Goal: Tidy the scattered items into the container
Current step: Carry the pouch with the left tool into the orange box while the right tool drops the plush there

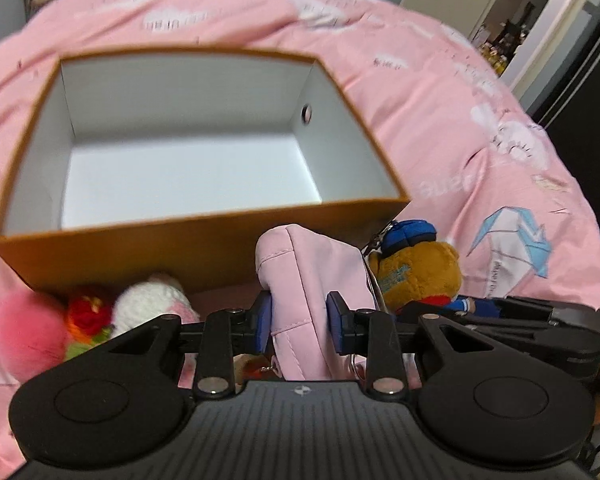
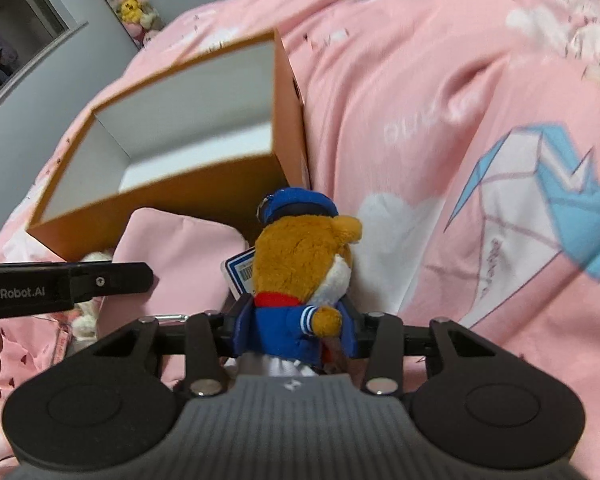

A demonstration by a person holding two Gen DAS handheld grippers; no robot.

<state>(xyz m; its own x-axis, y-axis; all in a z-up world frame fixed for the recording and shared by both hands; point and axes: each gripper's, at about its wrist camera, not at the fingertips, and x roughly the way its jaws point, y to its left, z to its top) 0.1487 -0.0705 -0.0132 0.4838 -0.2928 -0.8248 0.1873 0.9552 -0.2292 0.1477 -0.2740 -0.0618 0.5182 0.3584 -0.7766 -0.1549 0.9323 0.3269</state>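
An open orange box (image 1: 112,248) with a white, empty inside sits on the pink bedspread; it also shows in the right wrist view (image 2: 288,92). My left gripper (image 1: 300,316) is shut on a pink padded pouch (image 1: 316,280), held just in front of the box's near wall. My right gripper (image 2: 296,328) is shut on a brown plush bear in a blue cap and jacket (image 2: 304,256), to the right of the pouch (image 2: 180,248). The bear also shows in the left wrist view (image 1: 416,272). The left gripper's body (image 2: 64,284) shows at the left of the right wrist view.
A pink fluffy toy (image 1: 24,332), a red and green plush (image 1: 88,316) and a white crocheted plush (image 1: 152,304) lie by the box's near wall. The pink bedspread (image 2: 460,120) rises in folds to the right. A doorway (image 1: 512,20) stands far right.
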